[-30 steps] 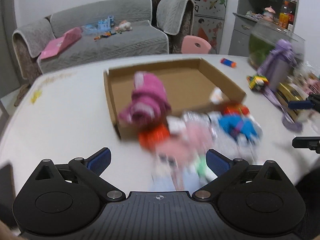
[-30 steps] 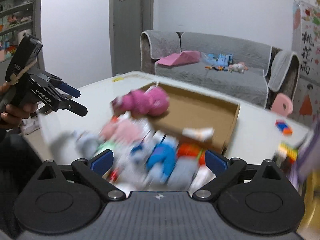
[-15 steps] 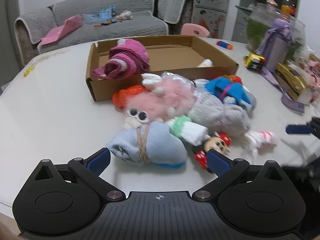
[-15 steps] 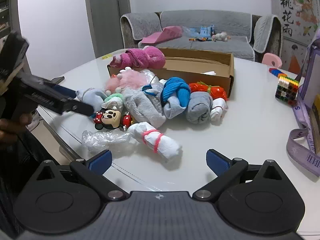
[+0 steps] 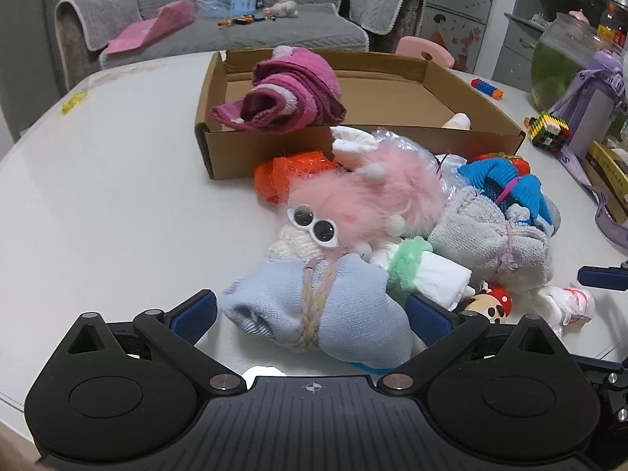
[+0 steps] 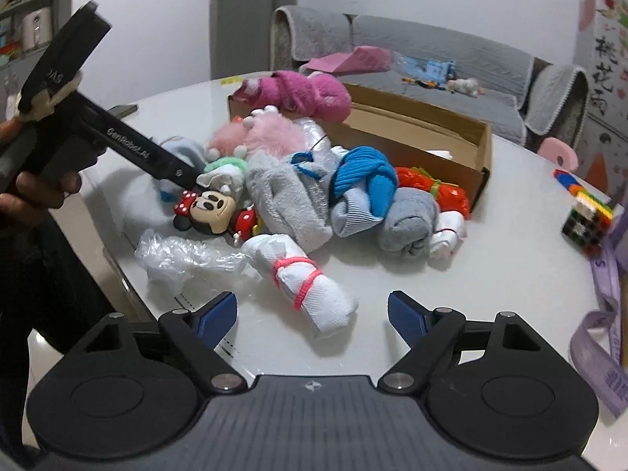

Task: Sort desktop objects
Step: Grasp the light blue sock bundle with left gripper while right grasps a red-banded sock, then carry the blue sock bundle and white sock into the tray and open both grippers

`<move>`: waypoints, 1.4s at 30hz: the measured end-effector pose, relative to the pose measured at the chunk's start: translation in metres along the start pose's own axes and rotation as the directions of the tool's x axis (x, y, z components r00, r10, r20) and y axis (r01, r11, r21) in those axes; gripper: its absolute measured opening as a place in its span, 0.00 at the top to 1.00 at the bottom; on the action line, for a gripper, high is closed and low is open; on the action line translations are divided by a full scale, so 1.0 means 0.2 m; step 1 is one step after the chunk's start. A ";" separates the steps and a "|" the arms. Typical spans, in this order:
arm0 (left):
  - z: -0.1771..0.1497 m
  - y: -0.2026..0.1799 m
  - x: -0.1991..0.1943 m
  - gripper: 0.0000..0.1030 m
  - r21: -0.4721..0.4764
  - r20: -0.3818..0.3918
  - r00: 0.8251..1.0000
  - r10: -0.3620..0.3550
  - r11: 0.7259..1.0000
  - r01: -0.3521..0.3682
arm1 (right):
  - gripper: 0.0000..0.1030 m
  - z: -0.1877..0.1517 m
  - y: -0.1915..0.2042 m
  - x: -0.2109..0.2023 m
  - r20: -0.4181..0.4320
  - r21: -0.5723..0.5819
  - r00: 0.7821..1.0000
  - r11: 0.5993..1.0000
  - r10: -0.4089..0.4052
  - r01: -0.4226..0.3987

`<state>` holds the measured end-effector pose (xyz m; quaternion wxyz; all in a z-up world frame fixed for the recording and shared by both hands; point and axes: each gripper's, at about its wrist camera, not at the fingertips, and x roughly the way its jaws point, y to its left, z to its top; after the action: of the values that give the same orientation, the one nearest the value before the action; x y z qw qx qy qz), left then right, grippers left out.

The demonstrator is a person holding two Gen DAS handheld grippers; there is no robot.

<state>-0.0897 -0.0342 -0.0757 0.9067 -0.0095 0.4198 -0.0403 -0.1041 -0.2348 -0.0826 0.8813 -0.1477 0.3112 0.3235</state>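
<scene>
A pile of rolled socks and toys lies on the white table in front of a cardboard box. My left gripper is open, its jaws on either side of a light blue sock roll tied with yarn. My right gripper is open and empty, just short of a white sock roll with a pink band. A pink fluffy toy, a Minnie figure, grey and blue socks fill the pile. A magenta towel lies in the box.
A block cube, a purple strap and a purple bottle stand at the right. Crumpled clear plastic lies near the table's front edge. A sofa is behind the table.
Both grippers have moved closer to the pile. The left one now has the light blue sock roll between its open jaws; the right one has neared the white roll.
</scene>
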 end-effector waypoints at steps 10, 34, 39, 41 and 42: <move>-0.01 -0.03 0.04 0.01 0.021 0.026 0.998 0.061 0.998 -0.061 | 0.48 0.01 -0.02 0.00 0.014 -0.034 0.998 0.998 0.060 -0.059; 0.10 0.05 -0.30 0.23 0.026 0.105 0.994 0.028 0.999 -0.031 | 0.63 0.13 -0.18 -0.20 0.097 0.035 0.994 0.998 0.049 -0.052; 0.18 0.05 -0.36 0.23 0.039 0.129 0.991 0.021 0.999 -0.026 | 0.63 0.17 -0.23 -0.22 0.139 0.063 0.990 0.997 0.036 -0.045; 0.21 0.05 -0.38 0.23 0.045 0.140 0.990 0.015 0.999 -0.022 | 0.63 0.19 -0.26 -0.23 0.158 0.085 0.987 0.995 0.041 -0.055; 0.24 0.05 -0.39 0.23 0.047 0.145 0.989 0.011 0.999 -0.018 | 0.63 0.21 -0.28 -0.23 0.169 0.092 0.985 0.994 0.036 -0.052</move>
<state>-0.1027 -0.0179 0.0142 0.9350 0.0125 0.3518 -0.0429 -0.0753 -0.2791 -0.0172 0.9029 -0.0708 0.2546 0.3389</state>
